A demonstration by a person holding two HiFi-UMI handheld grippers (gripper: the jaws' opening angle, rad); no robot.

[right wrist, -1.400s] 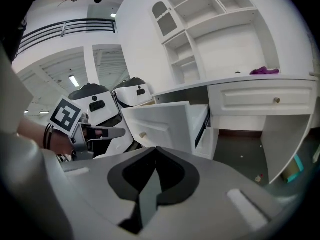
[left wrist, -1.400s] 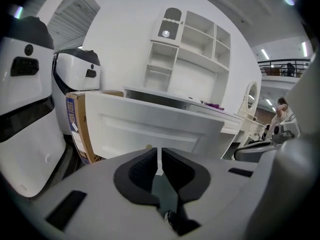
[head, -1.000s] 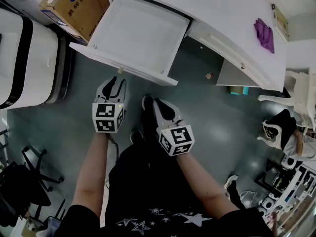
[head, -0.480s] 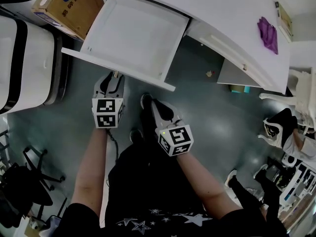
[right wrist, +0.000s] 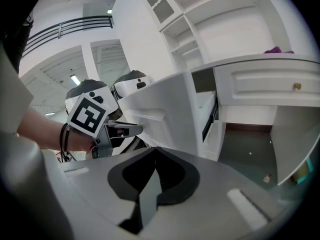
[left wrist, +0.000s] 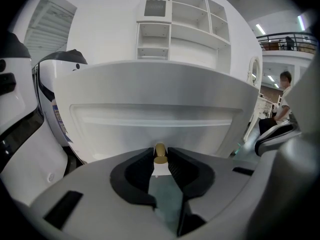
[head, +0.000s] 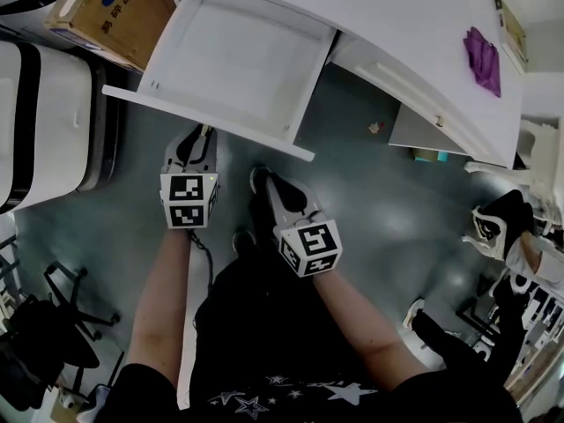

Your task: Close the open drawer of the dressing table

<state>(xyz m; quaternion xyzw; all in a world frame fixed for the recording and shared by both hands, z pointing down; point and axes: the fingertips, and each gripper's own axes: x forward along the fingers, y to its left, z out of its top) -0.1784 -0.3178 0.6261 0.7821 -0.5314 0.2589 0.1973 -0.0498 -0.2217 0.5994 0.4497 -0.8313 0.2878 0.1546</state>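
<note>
Grey floor [head: 388,201]; white empty drawer [head: 238,60] fully out, brass knob [left wrist: 160,153].

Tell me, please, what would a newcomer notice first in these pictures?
The white drawer stands wide open and empty at the top of the head view. The left gripper is closing its jaws around the drawer's small gold knob, while the right gripper hangs shut beside it.

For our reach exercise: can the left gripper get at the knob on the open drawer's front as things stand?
Probably yes: the knob sits between the left gripper's closing jaws, seemingly touching both; nothing blocks it.
</note>
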